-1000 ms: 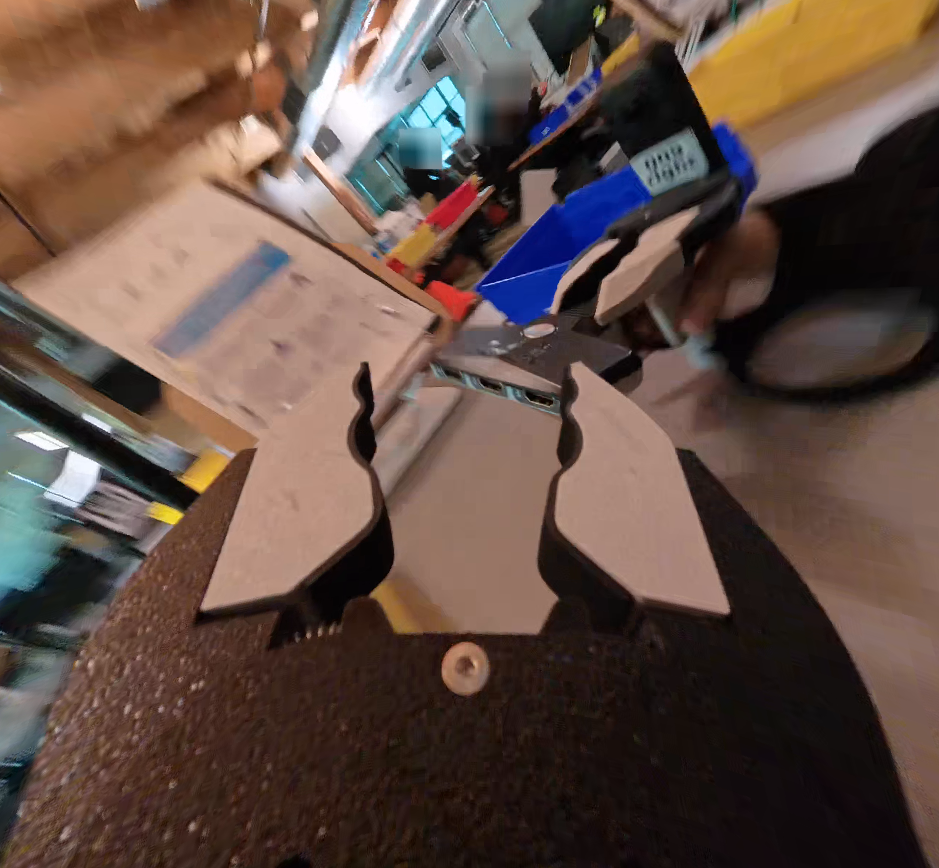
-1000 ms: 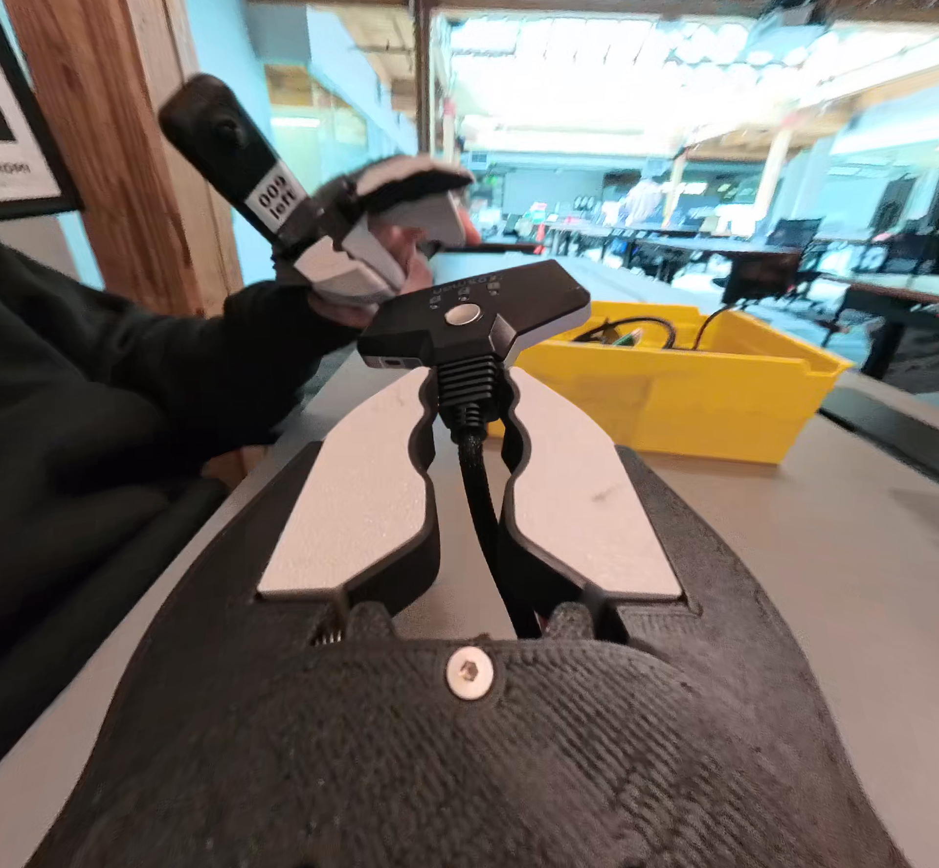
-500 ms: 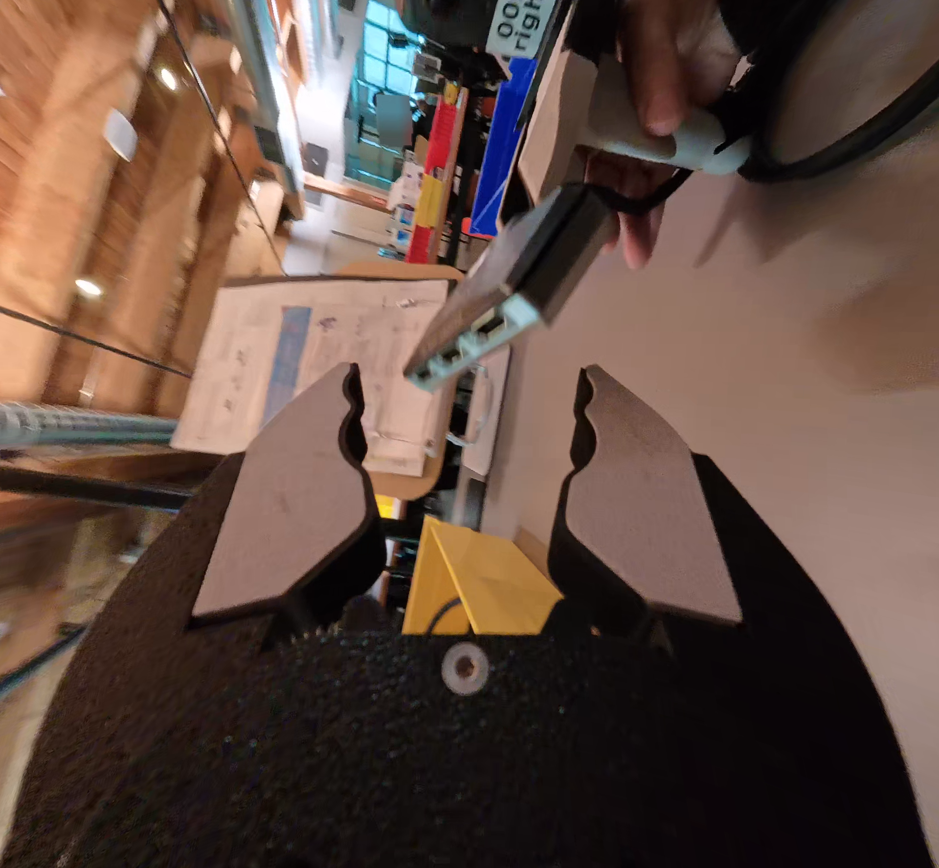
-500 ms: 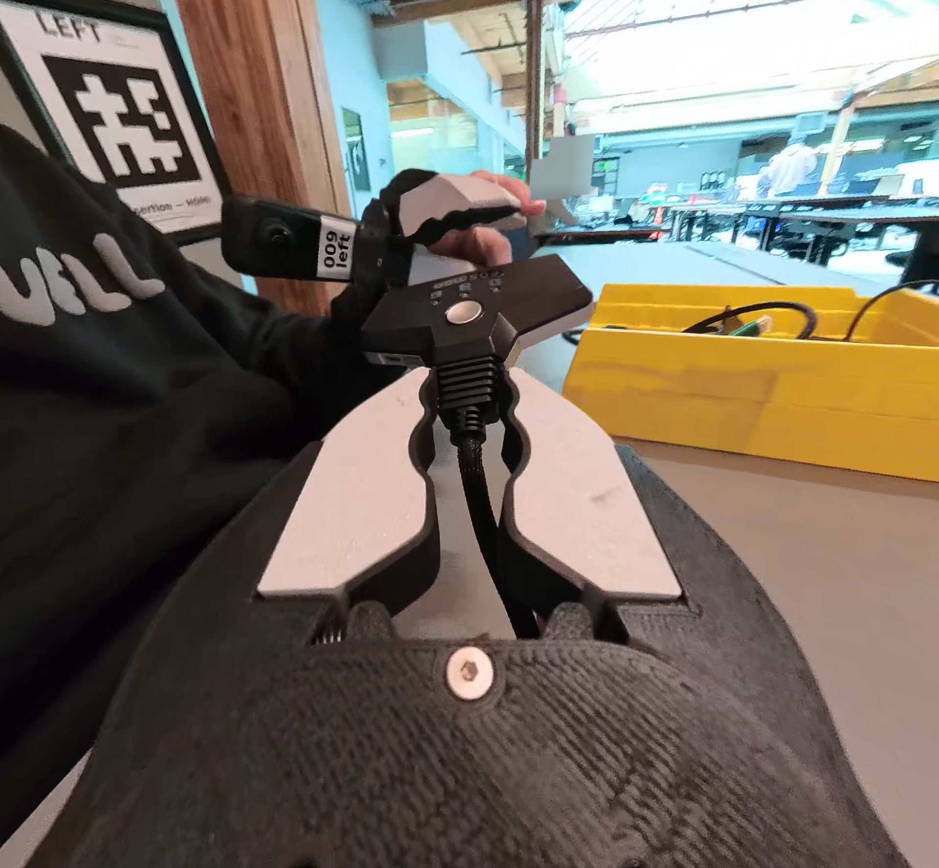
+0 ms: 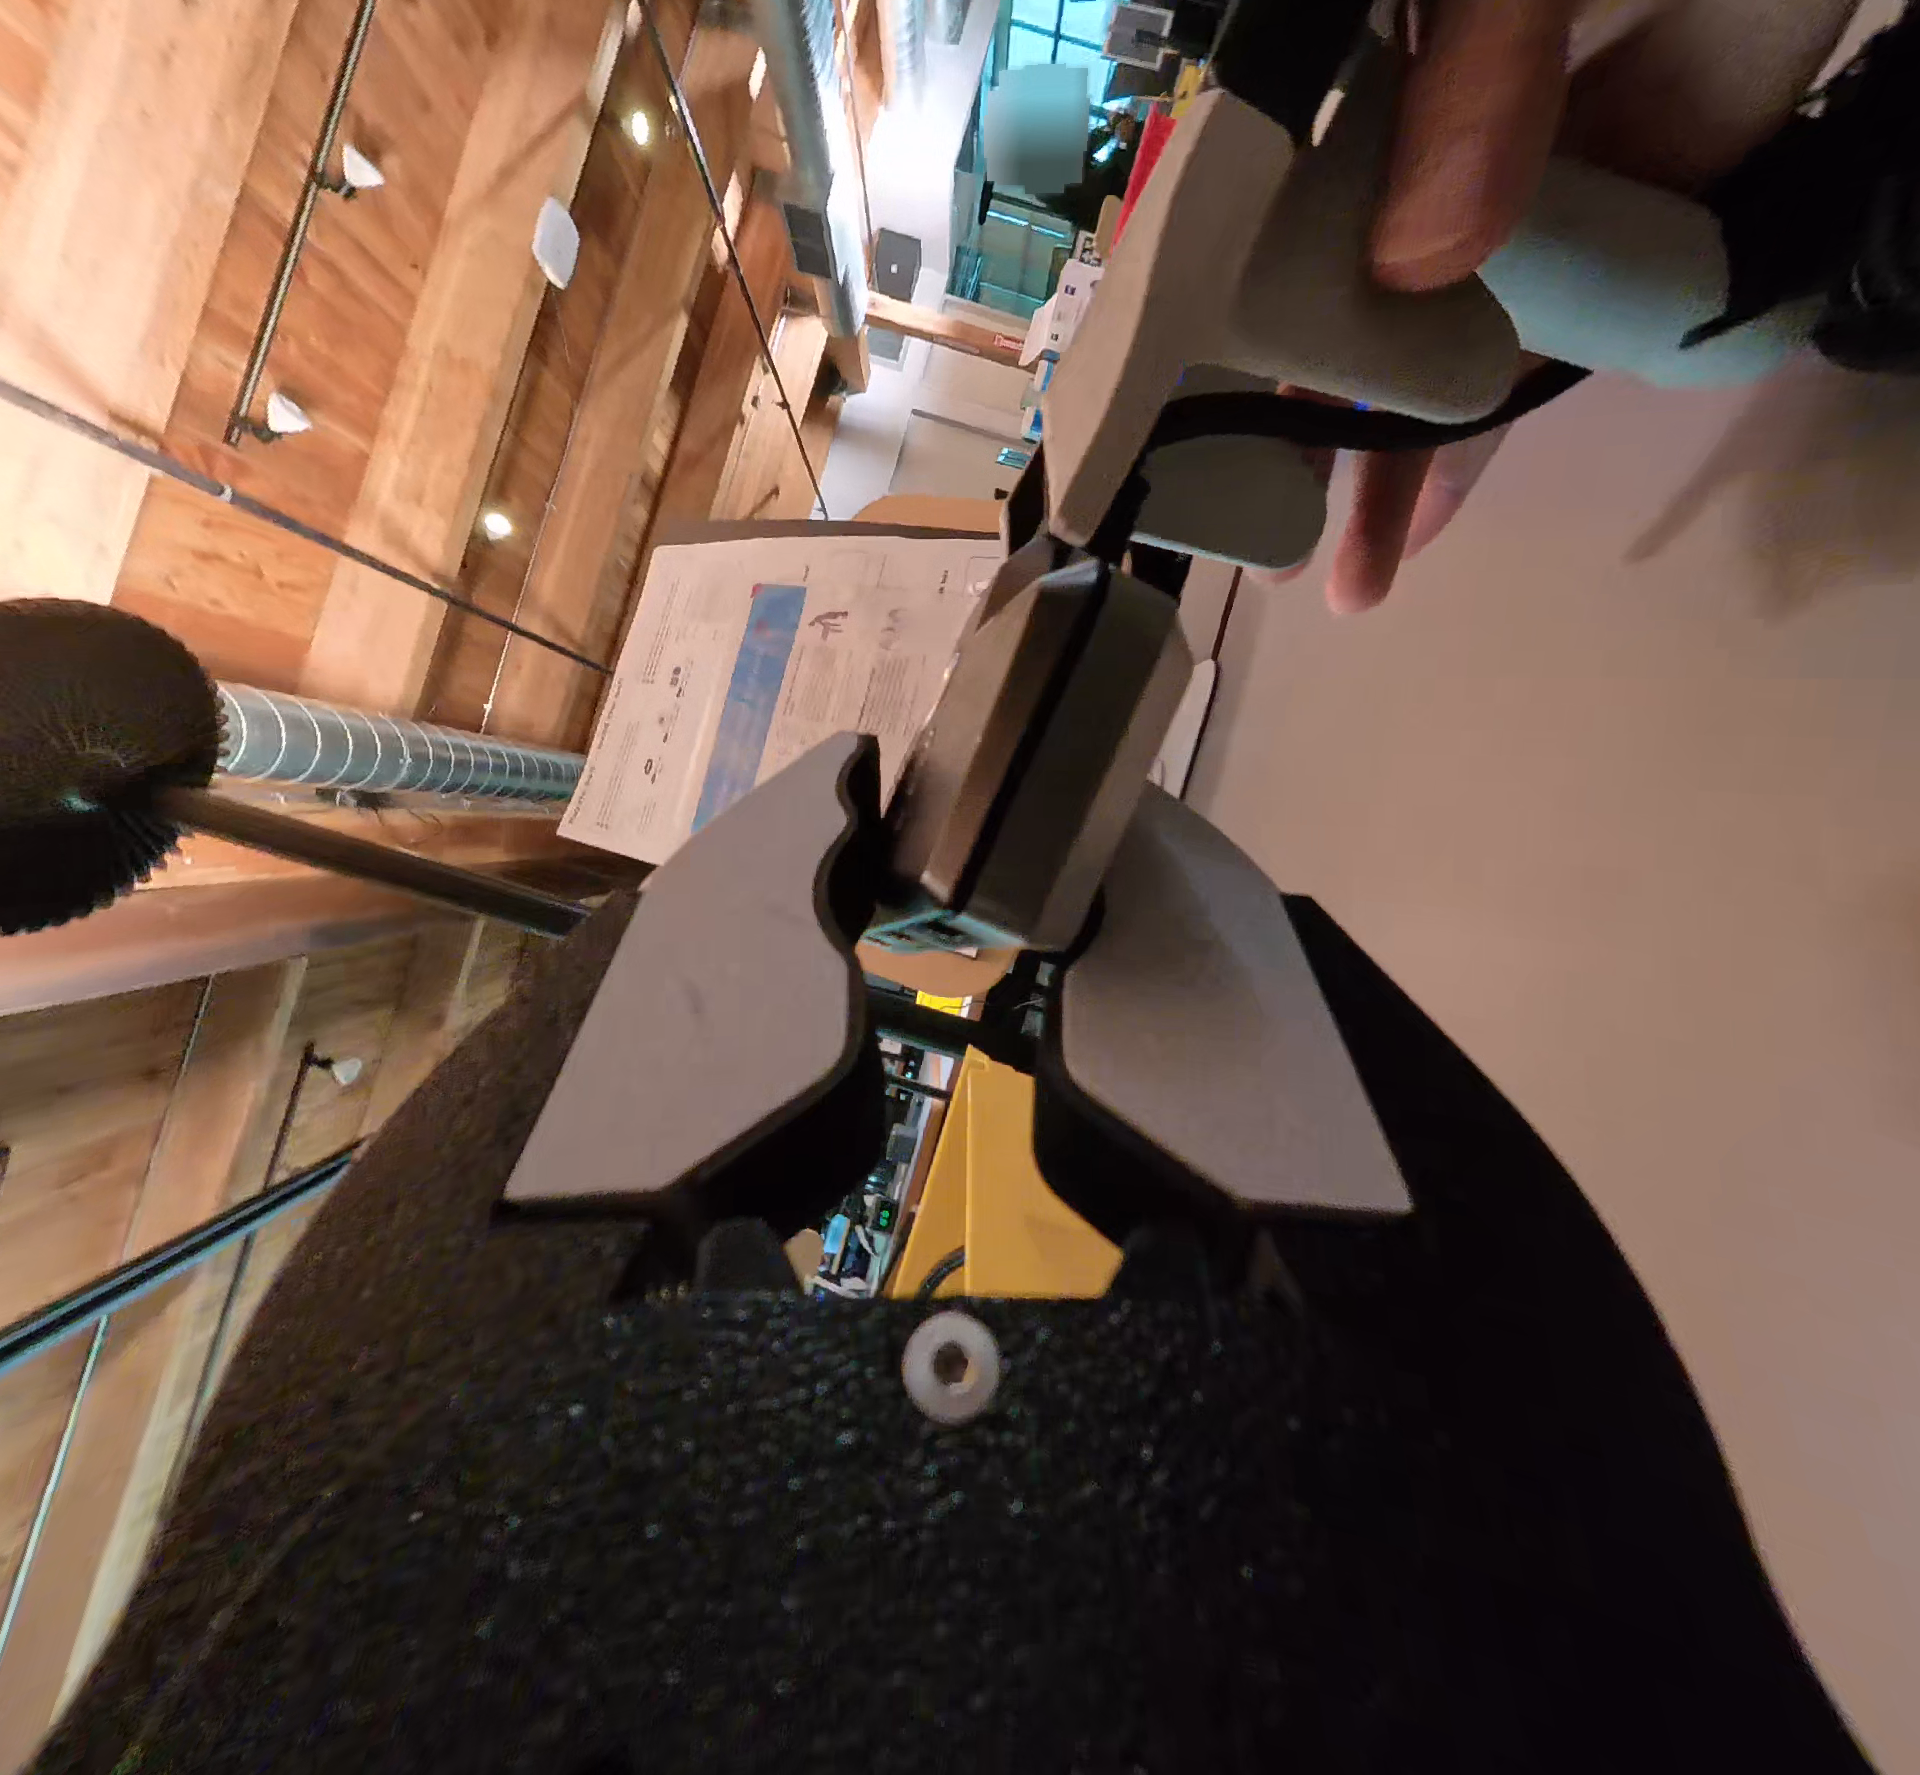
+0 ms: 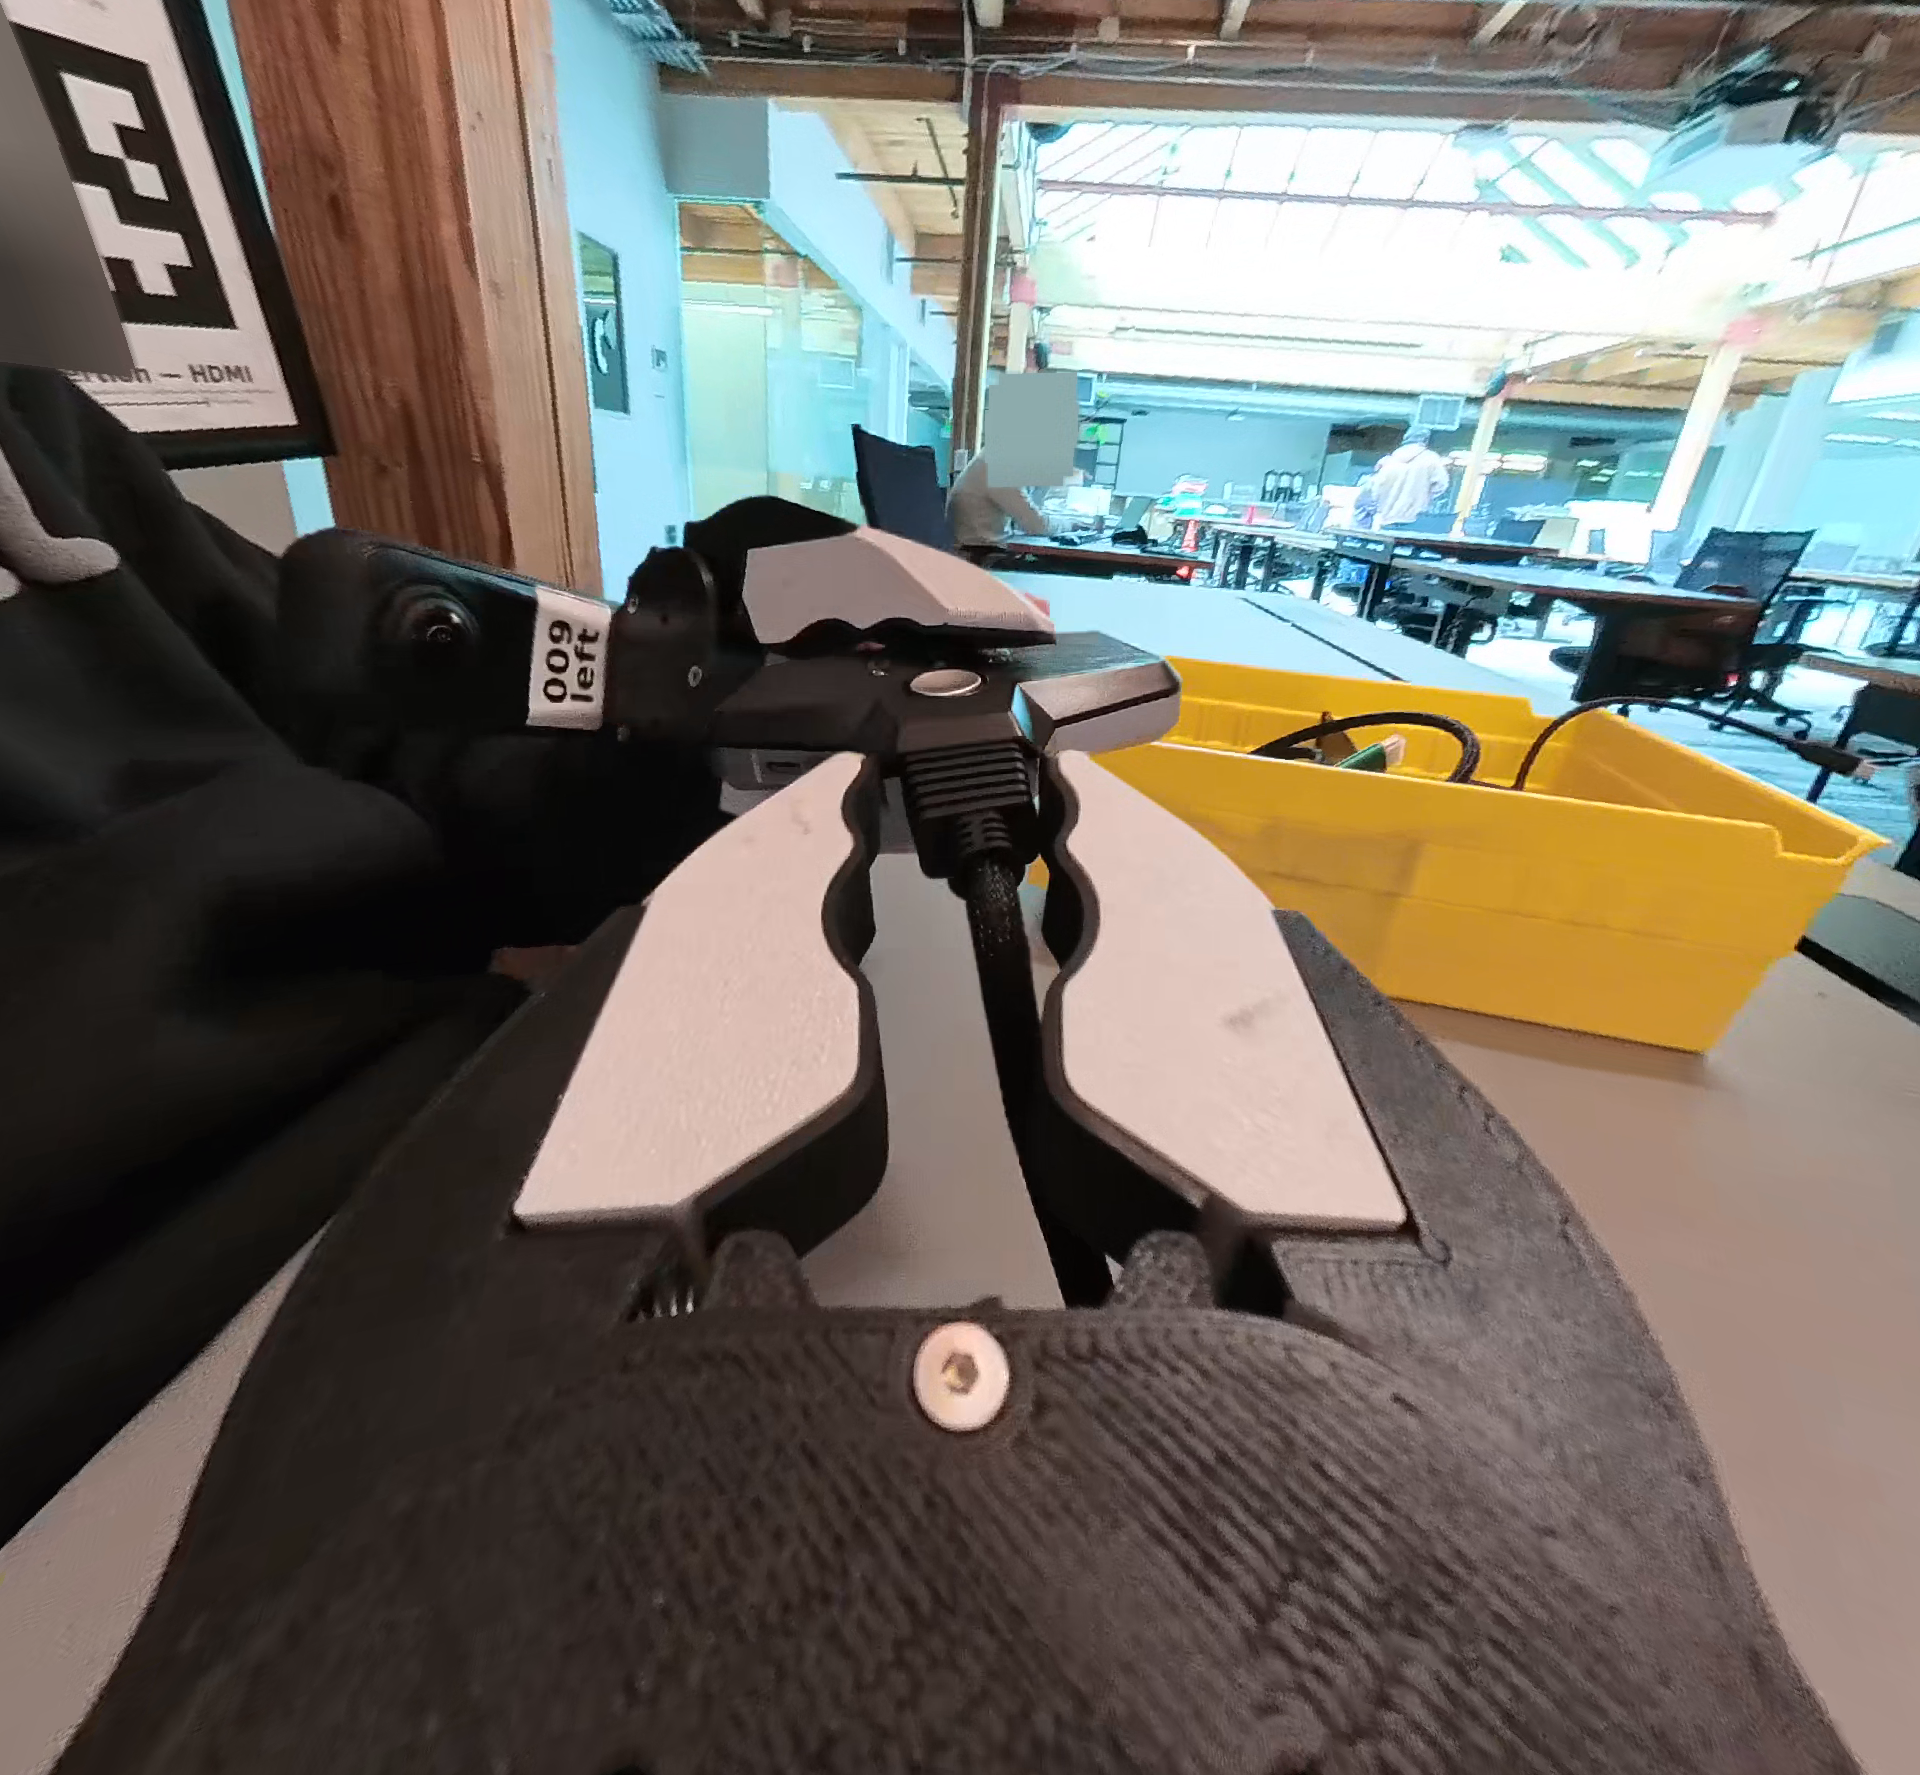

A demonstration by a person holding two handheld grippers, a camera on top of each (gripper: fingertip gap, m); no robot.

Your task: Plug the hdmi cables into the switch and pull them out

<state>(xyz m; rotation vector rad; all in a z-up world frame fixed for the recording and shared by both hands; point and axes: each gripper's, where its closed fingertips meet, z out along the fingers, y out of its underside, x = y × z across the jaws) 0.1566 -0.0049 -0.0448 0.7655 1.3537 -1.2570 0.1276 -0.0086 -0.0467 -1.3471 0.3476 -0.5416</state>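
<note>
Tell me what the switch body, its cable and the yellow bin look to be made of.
Switch: probably hard plastic, matte black top with a lighter grey bevelled edge; the round button looks metallic.
Cable: woven braid sleeve, judging by its mesh texture; the ribbed strain relief looks like moulded rubber or plastic.
Yellow bin: moulded plastic, smooth with a slight sheen and a thin rim.

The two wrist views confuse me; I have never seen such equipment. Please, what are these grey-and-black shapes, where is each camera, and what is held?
A person holds a two-finger tool in each hand, and a camera on each looks along its fingers. In the left wrist view, the left tool grips the black switch. In the right wrist view, the right tool grips the HDMI cable plugged into it. Behind, a yellow bin stands on the grey table.
</note>
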